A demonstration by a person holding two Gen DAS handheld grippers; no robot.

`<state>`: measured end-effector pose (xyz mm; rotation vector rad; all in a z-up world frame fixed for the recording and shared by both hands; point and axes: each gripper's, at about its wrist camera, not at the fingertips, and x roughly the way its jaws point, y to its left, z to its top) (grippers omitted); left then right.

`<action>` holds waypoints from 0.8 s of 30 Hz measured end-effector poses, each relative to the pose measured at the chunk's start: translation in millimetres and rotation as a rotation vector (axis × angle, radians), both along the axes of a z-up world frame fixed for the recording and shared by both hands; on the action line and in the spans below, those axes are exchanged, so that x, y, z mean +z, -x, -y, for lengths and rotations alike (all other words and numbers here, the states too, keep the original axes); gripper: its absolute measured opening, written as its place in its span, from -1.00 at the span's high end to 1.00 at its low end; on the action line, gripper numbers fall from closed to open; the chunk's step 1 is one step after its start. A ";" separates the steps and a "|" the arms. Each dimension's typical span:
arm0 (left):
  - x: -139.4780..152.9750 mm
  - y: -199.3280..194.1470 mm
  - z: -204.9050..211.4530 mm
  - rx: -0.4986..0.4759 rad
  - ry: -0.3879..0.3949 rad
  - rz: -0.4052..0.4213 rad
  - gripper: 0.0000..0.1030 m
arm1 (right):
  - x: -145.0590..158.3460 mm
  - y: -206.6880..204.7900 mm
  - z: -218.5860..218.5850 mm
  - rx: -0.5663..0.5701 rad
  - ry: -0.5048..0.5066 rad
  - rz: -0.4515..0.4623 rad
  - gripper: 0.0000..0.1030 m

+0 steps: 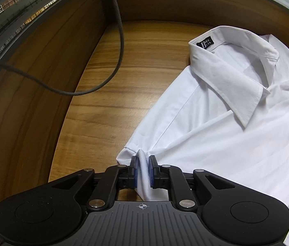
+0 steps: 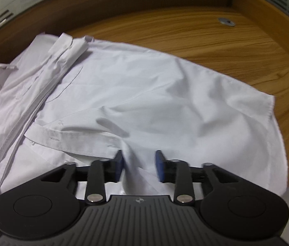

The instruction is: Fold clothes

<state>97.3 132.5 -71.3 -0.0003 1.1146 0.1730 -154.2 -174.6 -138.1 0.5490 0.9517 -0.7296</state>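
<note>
- White collared shirt (image 1: 236,143) lies front-up, spread and rumpled on the wooden counter (image 1: 107,102).
- Collar (image 1: 226,78) stands raised, black neck label (image 1: 206,43) showing.

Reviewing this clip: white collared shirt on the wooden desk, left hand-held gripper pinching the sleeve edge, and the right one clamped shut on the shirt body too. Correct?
Not quite. In the right wrist view, the right hand-held gripper is open, its jaws spread over the white shirt. The rest holds: the left hand-held gripper pinches the sleeve edge on the wooden desk.
</note>
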 end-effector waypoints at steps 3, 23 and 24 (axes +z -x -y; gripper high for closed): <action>8.6 2.3 -6.4 0.006 0.014 0.023 0.62 | 8.3 20.9 0.0 -0.030 0.012 0.018 -0.23; 19.1 -9.9 86.8 -0.399 0.088 0.090 -0.24 | -10.6 158.1 21.2 -0.420 -0.016 0.073 -0.78; 16.3 -10.3 90.7 -0.410 0.083 0.076 -0.24 | -14.2 161.8 24.3 -0.434 -0.012 0.069 -0.79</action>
